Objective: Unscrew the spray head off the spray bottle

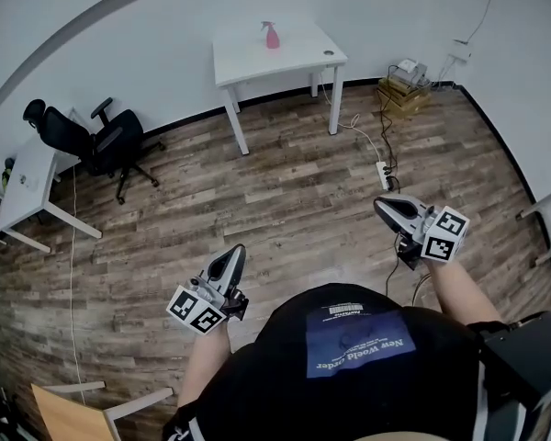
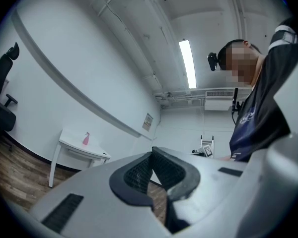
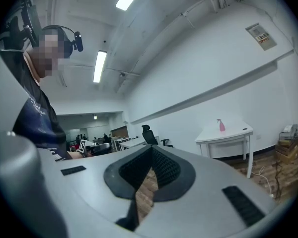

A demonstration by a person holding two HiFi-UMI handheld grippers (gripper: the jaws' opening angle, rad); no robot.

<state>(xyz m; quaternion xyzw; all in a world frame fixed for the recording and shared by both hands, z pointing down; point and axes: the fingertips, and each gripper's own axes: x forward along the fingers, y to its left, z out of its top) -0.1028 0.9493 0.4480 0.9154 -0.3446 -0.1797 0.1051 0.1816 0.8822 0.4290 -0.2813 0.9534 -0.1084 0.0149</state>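
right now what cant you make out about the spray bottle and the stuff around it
- Spray bottle: too small and far off in all three views to tell its fill level or how its spray head sits.
- Dark round thing on the white table: too small in the head view to identify.
- Wall sign: print too small to read in the right gripper view.

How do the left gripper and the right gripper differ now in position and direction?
The left gripper points forward, away from the person; the right gripper points mostly sideways, to the person's left. In the head view the left gripper sits lower, close to the person's torso; the right gripper is higher and farther out. Both are shut and empty, far from the spray bottle on the white table.
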